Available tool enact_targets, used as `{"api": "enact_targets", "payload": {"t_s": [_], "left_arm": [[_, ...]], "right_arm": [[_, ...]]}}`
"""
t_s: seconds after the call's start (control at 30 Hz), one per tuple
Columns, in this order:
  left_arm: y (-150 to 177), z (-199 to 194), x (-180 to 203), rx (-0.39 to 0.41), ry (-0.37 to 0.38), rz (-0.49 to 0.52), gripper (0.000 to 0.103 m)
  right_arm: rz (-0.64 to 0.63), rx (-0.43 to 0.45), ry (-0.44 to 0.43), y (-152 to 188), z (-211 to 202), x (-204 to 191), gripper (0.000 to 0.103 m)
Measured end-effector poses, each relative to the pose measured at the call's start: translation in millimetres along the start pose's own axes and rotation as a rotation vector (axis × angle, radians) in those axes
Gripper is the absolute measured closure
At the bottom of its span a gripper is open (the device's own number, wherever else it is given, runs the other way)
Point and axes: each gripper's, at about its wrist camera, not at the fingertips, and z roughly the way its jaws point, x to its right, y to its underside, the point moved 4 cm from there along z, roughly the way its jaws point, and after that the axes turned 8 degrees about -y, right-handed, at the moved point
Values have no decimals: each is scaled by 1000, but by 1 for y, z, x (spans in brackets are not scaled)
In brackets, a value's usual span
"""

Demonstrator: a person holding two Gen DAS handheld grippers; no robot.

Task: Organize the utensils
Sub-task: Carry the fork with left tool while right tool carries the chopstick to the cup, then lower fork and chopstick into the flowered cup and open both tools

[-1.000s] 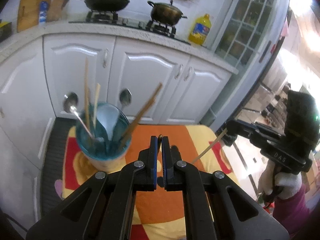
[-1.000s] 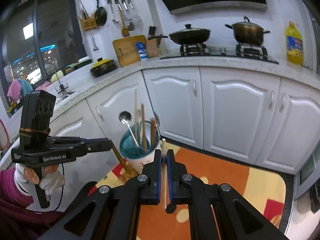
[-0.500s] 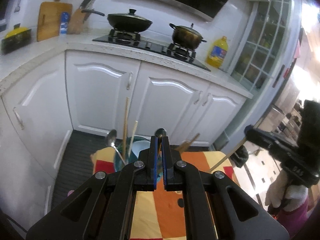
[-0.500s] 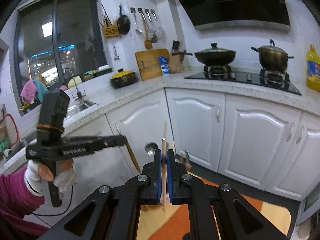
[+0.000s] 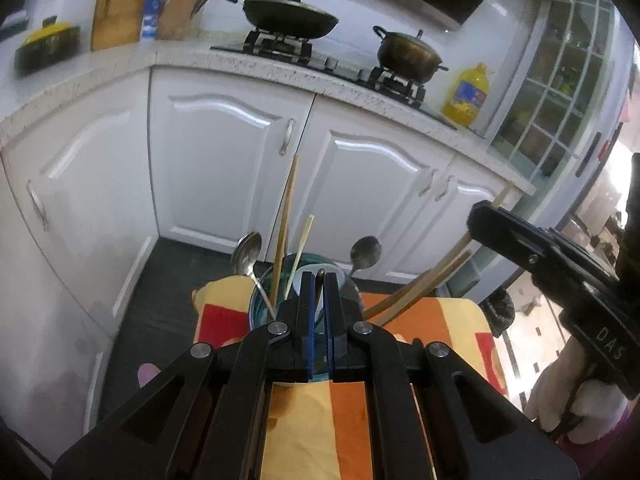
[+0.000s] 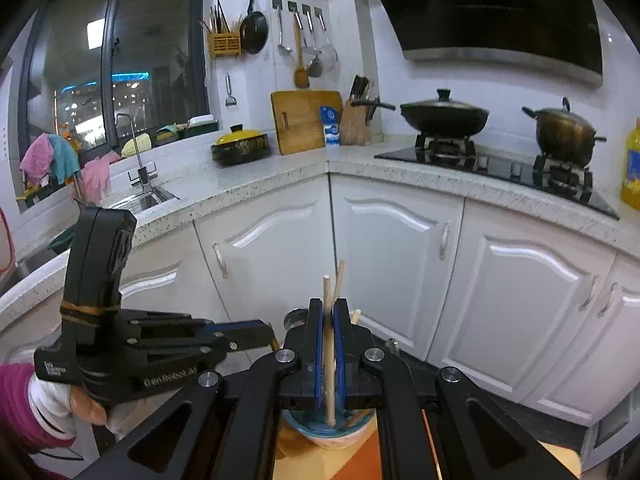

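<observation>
Two hand-held grippers are mine here. My left hand-held gripper [image 5: 319,280] has its blue-padded jaws nearly closed on a thin dark utensil handle [image 5: 319,286], which rises just past the fingertips. It sits directly over a blue-green utensil cup [image 5: 264,300] standing on an orange, yellow and red patterned cloth [image 5: 352,420]. Two metal spoons [image 5: 247,249] stand bowl-up in the cup, along with pale wooden chopsticks [image 5: 286,216] standing near upright and darker sticks [image 5: 420,284] leaning far out to the right.

My right hand-held gripper [image 6: 328,316] is clamped on a single pale chopstick [image 6: 328,344], held almost vertical; its lower end reaches down to the cup's rim [image 6: 304,430], though whether it touches inside I cannot tell. A second stick tip [image 6: 340,276] shows behind it. In the left wrist view the right tool enters from the right, near the leaning sticks. White cabinets [image 6: 400,248] stand beyond, with a wok [image 5: 290,16] and a pot [image 5: 408,52] on the stove.
</observation>
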Motion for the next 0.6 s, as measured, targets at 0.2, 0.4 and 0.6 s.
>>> {"api": "enact_targets", "payload": {"t_s": [0.2, 0.4, 0.6], "left_arm": [[11, 16, -5, -40, -4, -15, 101], [20, 31, -7, -74, -13, -31, 101], [25, 39, -6, -87, -21, -28, 101]], "right_arm": [[40, -52, -6, 17, 27, 11, 98], [93, -108, -15, 38, 46, 24, 98], [119, -146, -18, 51, 59, 31, 98]]}}
